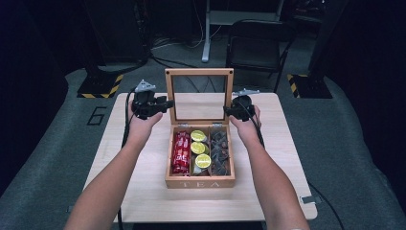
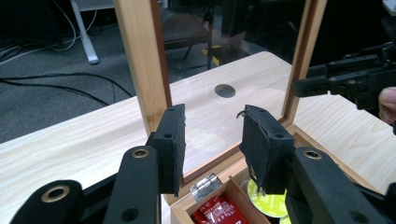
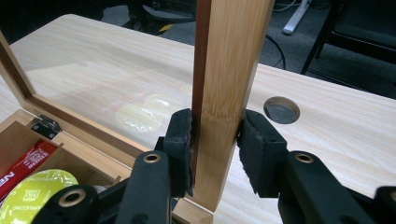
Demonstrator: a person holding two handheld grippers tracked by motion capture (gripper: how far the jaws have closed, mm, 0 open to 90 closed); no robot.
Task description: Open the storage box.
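Tea box lid (image 1: 199,94): stiff wood, fragile glass; our right gripper (image 3: 215,140) clamps its side rail, left gripper (image 2: 215,140) gapes empty.

You are working under overhead light that falls mainly on the table (image 1: 143,191); the surrounding floor and the room's background stay dim to near black. The high view is soft and low in detail. Glare shows on the lid's glass pane (image 3: 116,93) and on the tabletop. Both gripper views are sharp at mid-distance, slightly soft on the nearest jaws.
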